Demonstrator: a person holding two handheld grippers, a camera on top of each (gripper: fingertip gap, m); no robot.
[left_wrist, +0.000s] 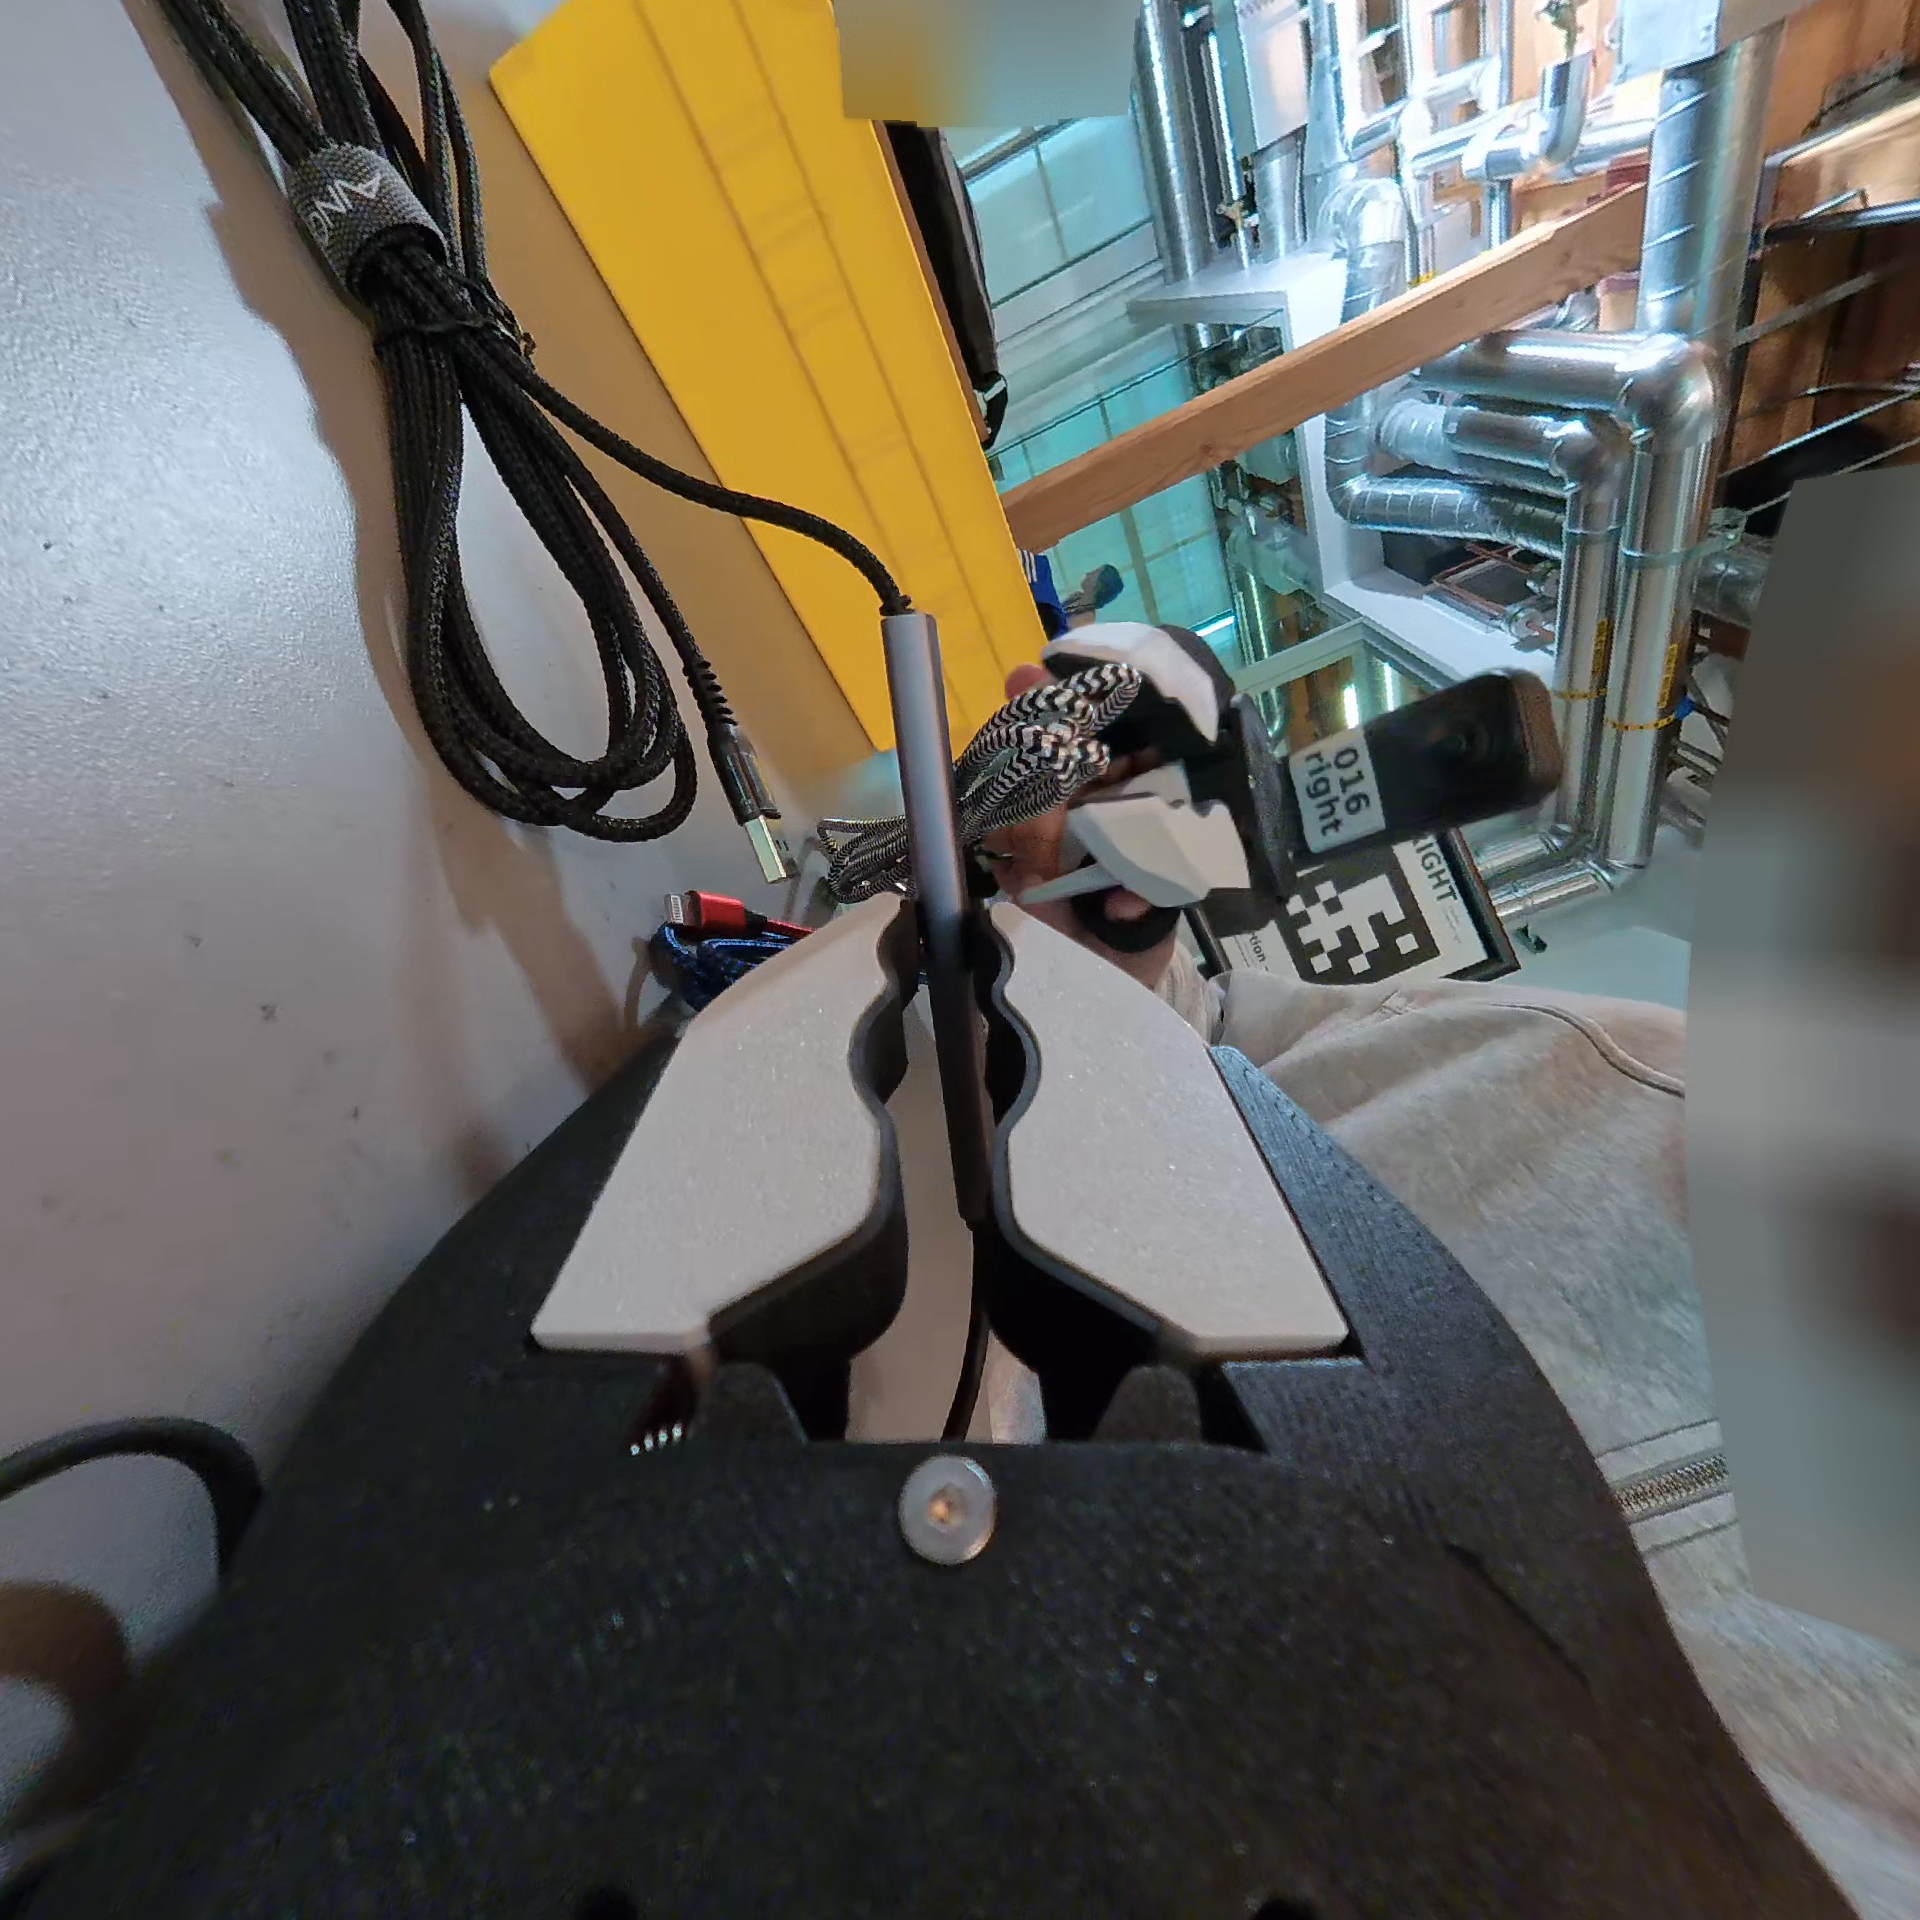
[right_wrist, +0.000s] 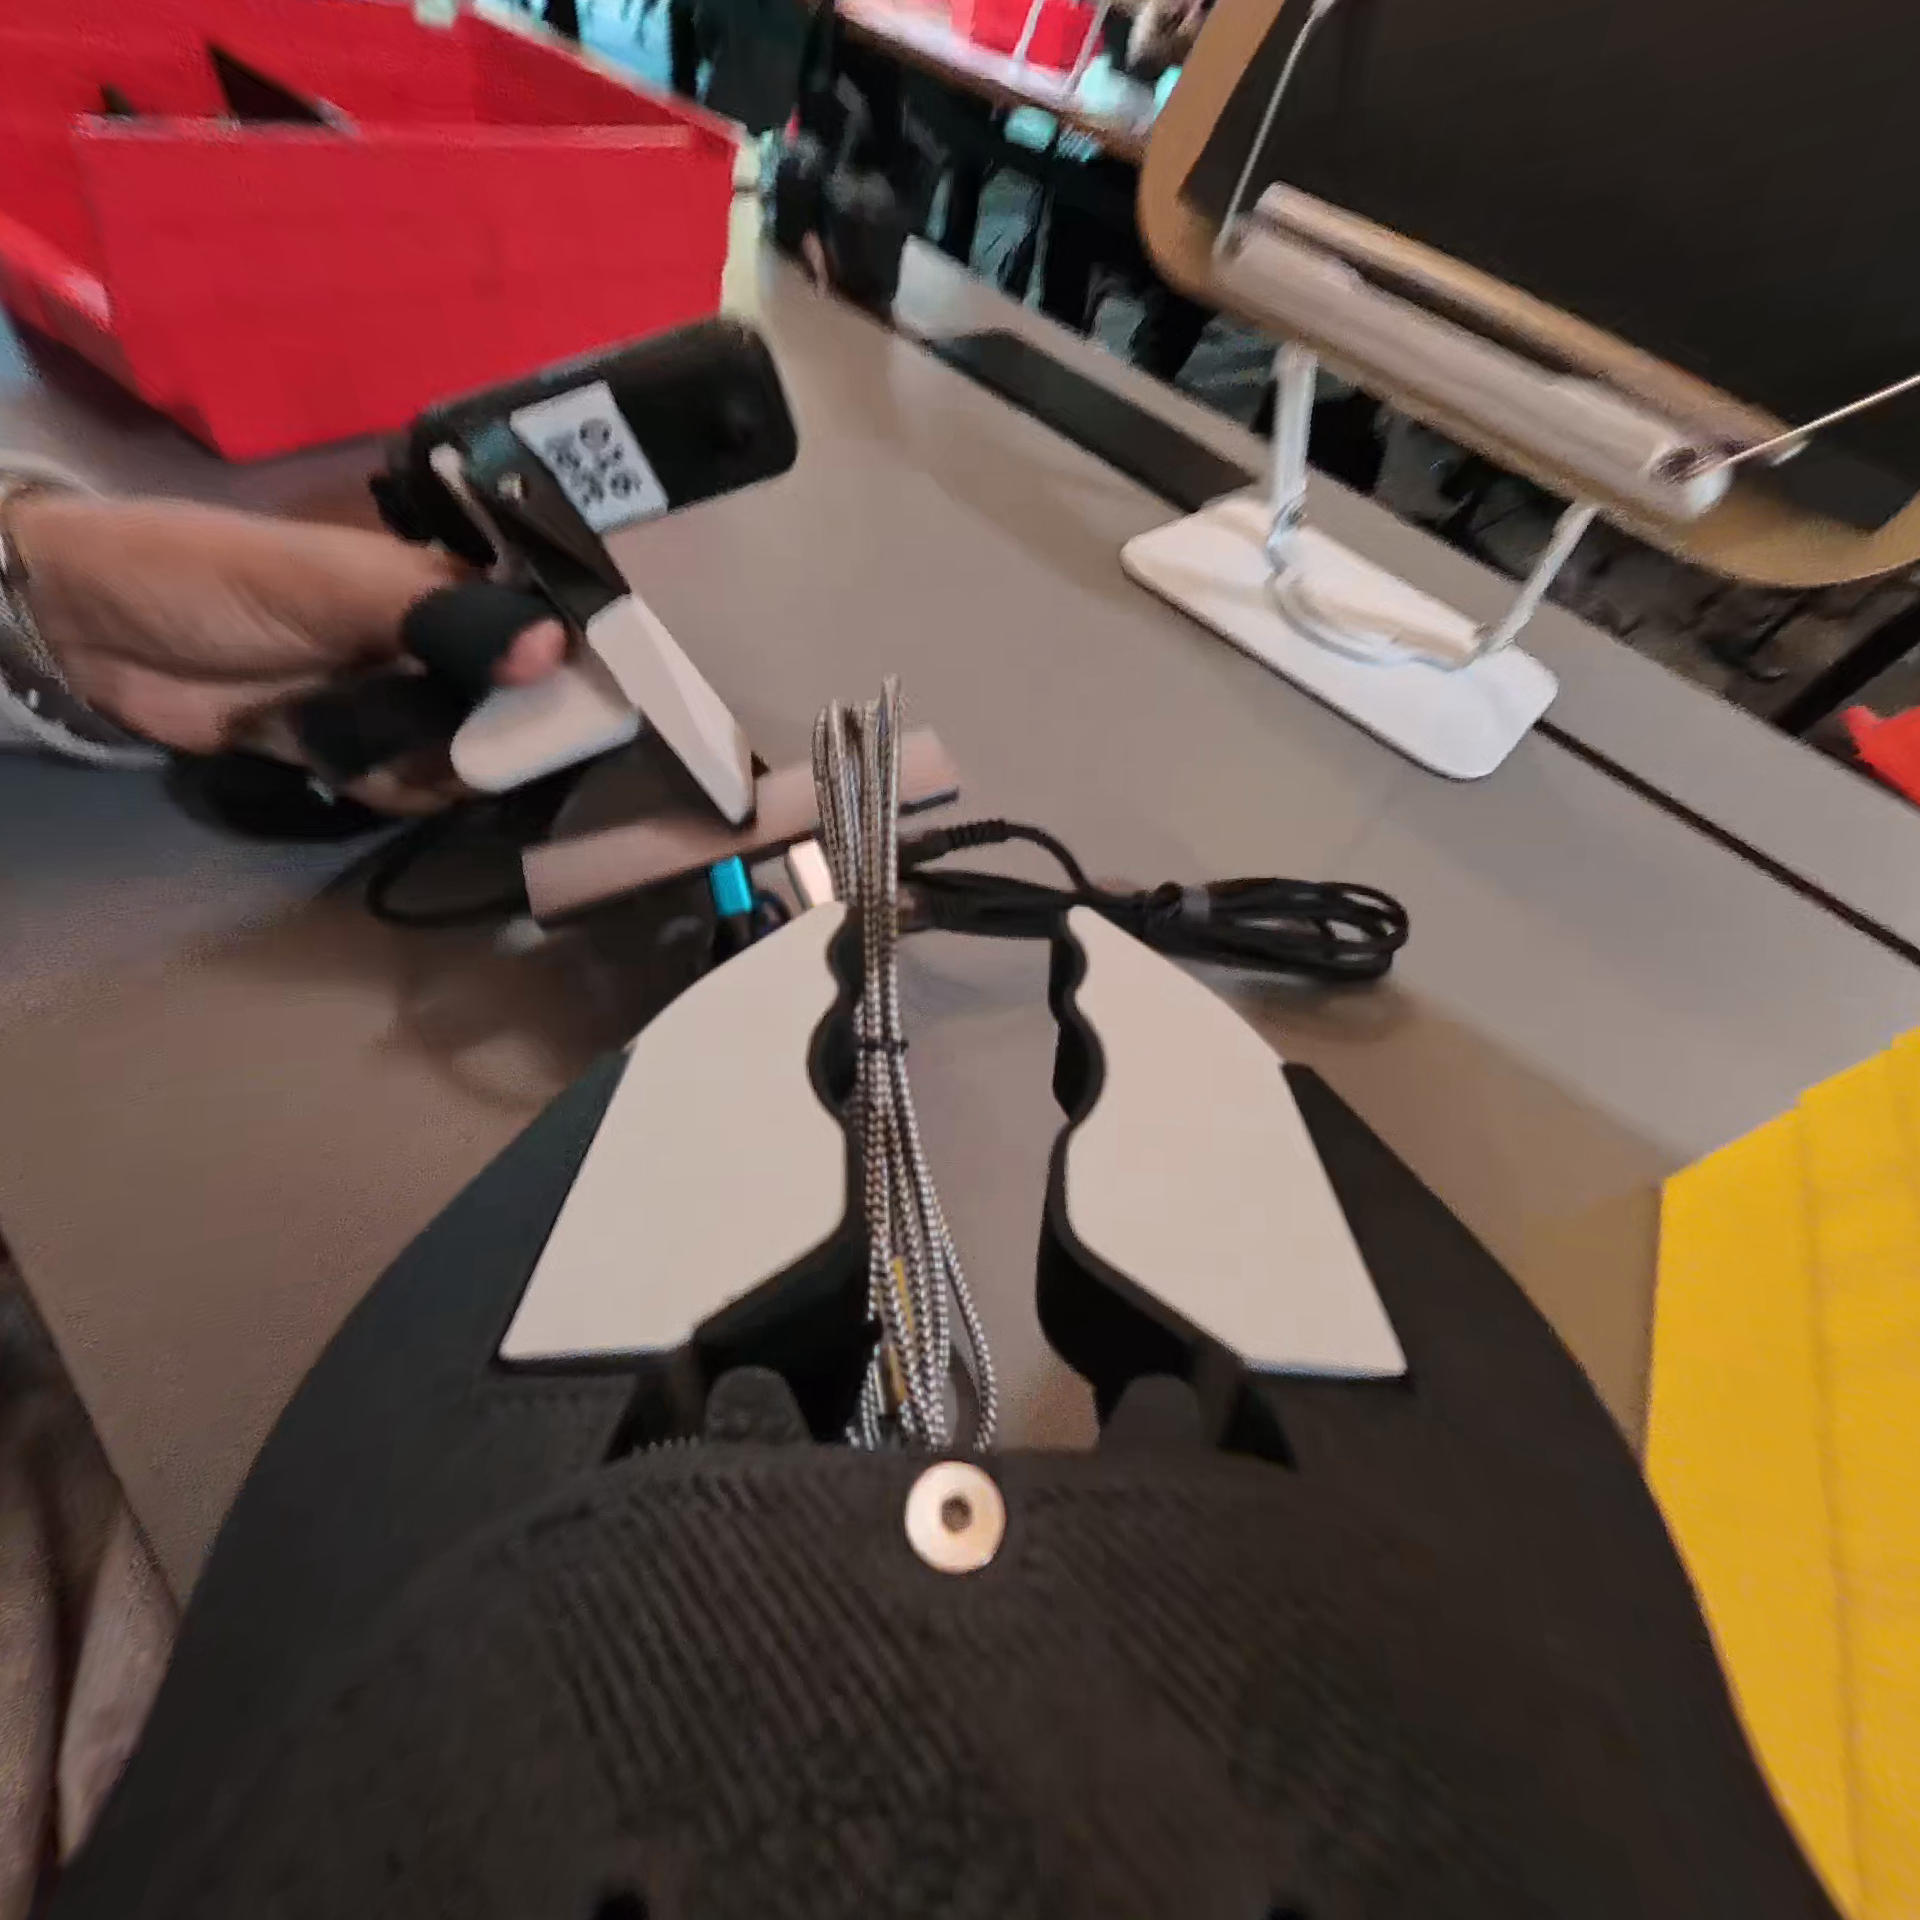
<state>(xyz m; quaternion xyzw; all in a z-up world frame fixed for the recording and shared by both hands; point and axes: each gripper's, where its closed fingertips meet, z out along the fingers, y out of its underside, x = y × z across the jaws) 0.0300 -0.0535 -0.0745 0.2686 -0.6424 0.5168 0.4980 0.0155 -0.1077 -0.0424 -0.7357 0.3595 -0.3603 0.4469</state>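
Left wrist view: our left gripper (left_wrist: 948, 920) is clamped on a slim grey hub (left_wrist: 928, 831), held edge-on between the two fingers, the black braided cable (left_wrist: 499, 582) running out of its far end. That cable lies coiled on the grey table (left_wrist: 208, 831), bound with a strap, its USB plug (left_wrist: 764, 847) just left of the hub. A red and blue cable bundle (left_wrist: 717, 935) lies just beside the left finger. A yellow folder (left_wrist: 769, 343) lies beyond the coil. Right gripper (left_wrist: 1101, 769) is just past the hub tip, with the black-white braided cable (left_wrist: 1029, 758) between its fingers.

Right wrist view: our right gripper (right_wrist: 951, 930) carries the black-white braided cable (right_wrist: 883, 1091) bundled lengthwise, resting against the left finger; there is a gap to the right finger, so jaws stand partly apart, not squeezing it. Left gripper (right_wrist: 727, 800) grips the grey hub (right_wrist: 727, 831), held near the table, just ahead of our fingertips. Black cable coil (right_wrist: 1278, 914) lies on the table to the right. Red bin (right_wrist: 395, 239) far left, white stand (right_wrist: 1340, 634) far right, yellow folder (right_wrist: 1787, 1403) at the right edge. View is blurred.
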